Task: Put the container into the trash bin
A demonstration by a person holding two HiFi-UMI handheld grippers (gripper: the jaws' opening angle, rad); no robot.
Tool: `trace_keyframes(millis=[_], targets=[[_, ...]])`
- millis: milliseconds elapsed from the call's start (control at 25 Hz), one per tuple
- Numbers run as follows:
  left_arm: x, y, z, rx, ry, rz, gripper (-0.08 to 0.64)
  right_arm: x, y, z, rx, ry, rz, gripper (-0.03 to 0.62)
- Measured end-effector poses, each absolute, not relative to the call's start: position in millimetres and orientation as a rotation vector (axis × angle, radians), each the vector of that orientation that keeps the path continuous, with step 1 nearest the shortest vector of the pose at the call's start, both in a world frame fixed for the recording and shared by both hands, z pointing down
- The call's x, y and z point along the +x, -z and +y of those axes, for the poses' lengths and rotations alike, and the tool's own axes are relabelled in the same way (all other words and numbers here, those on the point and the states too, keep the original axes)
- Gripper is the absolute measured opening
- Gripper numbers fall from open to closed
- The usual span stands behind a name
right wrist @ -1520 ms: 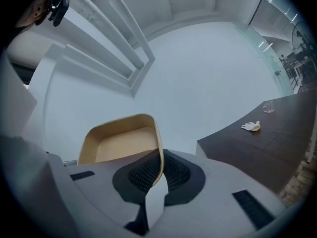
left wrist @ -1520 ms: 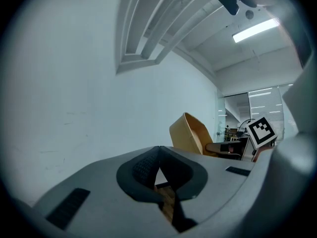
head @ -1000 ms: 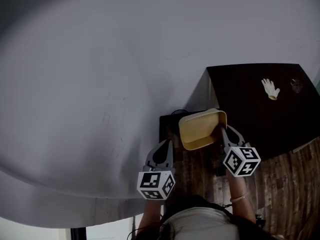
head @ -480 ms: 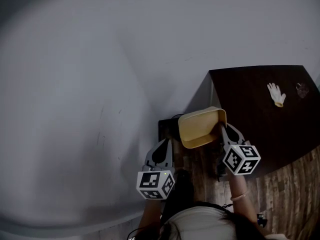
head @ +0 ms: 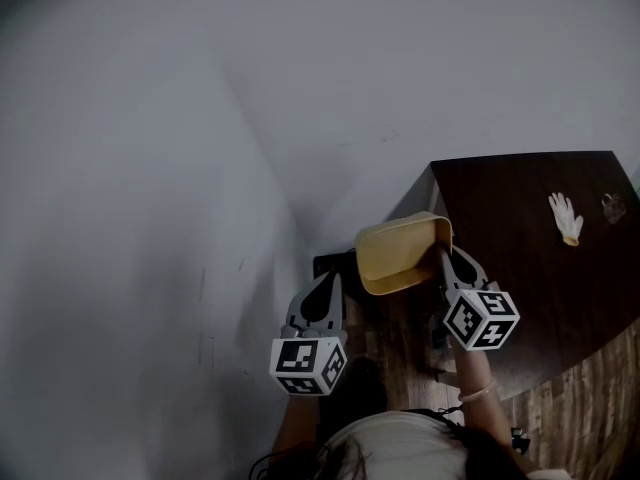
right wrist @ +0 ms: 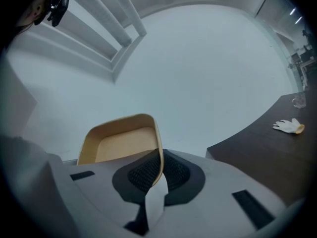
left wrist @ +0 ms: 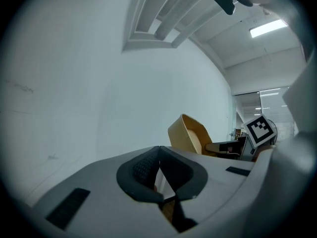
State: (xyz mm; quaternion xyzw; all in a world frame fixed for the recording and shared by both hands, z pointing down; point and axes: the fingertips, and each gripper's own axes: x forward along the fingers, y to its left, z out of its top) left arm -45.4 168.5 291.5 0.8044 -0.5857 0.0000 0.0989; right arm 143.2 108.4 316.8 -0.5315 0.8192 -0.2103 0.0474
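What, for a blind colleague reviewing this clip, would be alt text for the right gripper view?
The right claw is shut on the rim of a tan container, held up before a pale wall. At right, a dark table carries a white glove.

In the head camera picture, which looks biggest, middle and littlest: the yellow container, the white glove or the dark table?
1. dark table
2. yellow container
3. white glove

The container seems nearer the camera than the glove, so it may look bigger than it really is.
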Motion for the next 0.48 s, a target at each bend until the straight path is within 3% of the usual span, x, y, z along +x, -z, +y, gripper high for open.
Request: trace_keyframes(millis=[480], targets=[[-96, -318, 69, 2.351, 0.006, -1.696, 0.019, 93, -339, 8, -1.692, 0.606, 2.564, 0.015]])
